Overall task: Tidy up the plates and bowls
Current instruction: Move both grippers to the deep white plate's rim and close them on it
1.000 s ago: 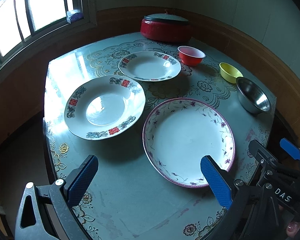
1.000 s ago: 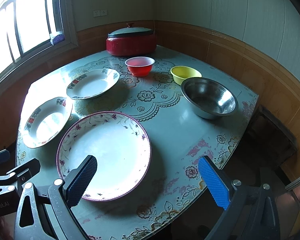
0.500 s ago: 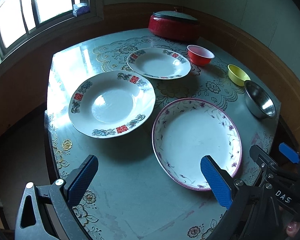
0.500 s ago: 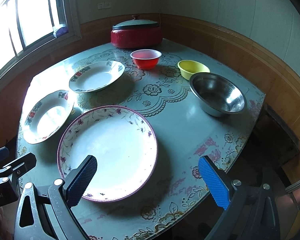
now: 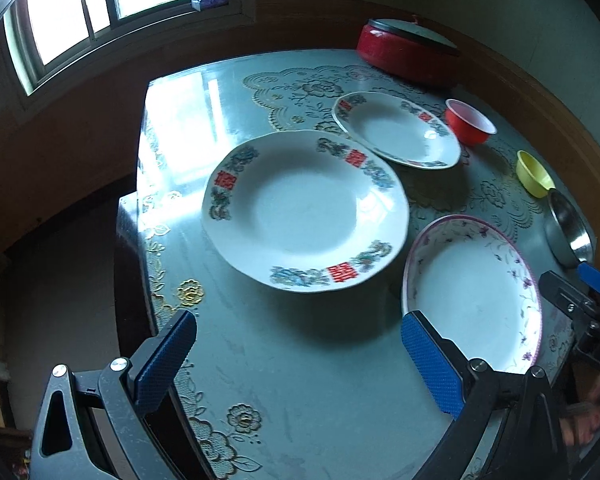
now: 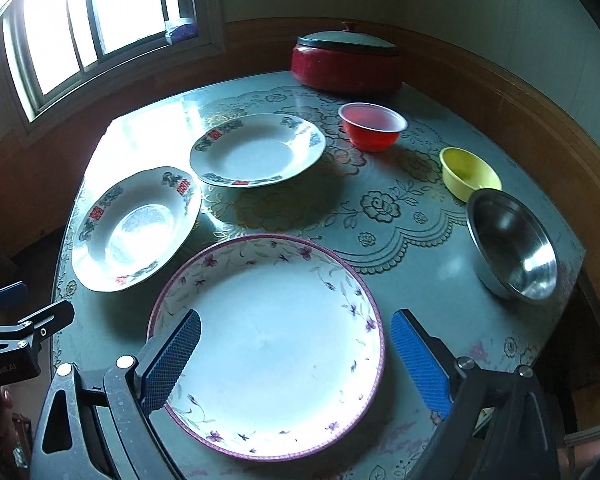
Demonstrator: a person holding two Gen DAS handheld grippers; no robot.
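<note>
A large plate with a purple flowered rim lies at the near table edge, under my open, empty right gripper; it shows at the right in the left wrist view. A white plate with red characters lies ahead of my open, empty left gripper; it also shows in the right wrist view. A smaller matching plate sits behind. A red bowl, a yellow bowl and a steel bowl stand to the right.
A red lidded pot stands at the back of the round table, which has a floral cover. A wood-panelled wall curves close behind and to the right. A window is at the back left. The table's left edge drops off.
Both grippers have moved forward over the table. The left one has swung left so the red-character plate is centred ahead. The right one now hangs over the purple-rimmed plate.
</note>
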